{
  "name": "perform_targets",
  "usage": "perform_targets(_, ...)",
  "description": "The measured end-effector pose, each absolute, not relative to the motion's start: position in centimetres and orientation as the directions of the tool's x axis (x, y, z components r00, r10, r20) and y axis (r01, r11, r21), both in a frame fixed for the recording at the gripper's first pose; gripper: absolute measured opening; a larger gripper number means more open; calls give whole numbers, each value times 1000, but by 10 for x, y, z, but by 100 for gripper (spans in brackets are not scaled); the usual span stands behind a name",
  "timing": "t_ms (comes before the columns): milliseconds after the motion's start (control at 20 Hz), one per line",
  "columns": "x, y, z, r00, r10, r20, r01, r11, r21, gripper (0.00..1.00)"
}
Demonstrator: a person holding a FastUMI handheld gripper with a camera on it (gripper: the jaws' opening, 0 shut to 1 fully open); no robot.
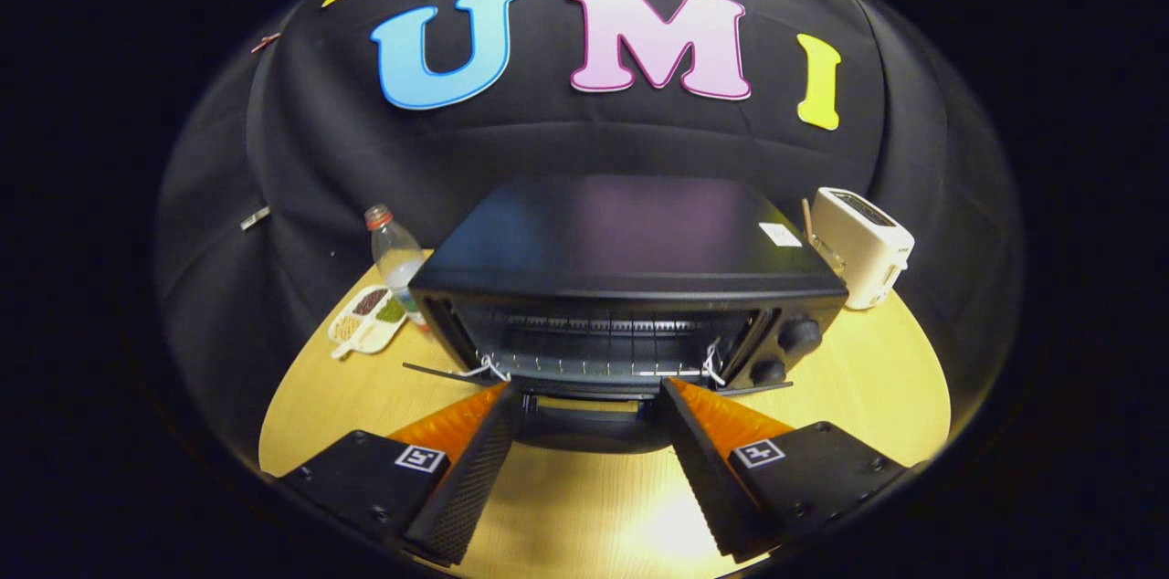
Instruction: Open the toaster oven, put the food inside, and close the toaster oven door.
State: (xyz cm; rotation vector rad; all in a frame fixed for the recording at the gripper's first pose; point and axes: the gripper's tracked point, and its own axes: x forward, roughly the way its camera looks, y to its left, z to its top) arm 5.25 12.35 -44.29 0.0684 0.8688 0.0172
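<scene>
The toaster oven [630,287] sits on the pale wooden table [849,396], squarely ahead of the gripper [592,396] with its front turned toward the camera. Its long axis runs side to side across the view, the flat dark top stretching back toward the black cloth wall. The door [594,419] is dropped open and lies roughly flat, hinged at the bottom, reaching out toward the fingers; its front edge sits low between the fingertips, though the shadow there makes it hard to say whether either tip touches it. Inside, the wire rack [594,351] runs the width of the cavity, and white ties show at both lower corners of the opening. Two round knobs [799,337] stack on the oven's right-hand panel.

The gripper's fingers are spread wide, with nothing between them but the door's edge and bare tabletop.

A clear plastic bottle [394,255] with a red cap stands just left of the oven, and a small divided tray [367,321] of mixed bits lies beside it. A white pop-up toaster [860,246] stands behind the oven's right rear corner.
</scene>
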Motion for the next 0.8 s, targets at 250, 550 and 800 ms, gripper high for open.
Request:
perform_targets(250,3,129,-463,535,108,-838,-11,993,121,100)
perform_targets(550,-6,114,-459,528,119,-841,-10,991,134,100)
perform_targets(800,-14,100,-449,533,136,-835,-14,988,152,99)
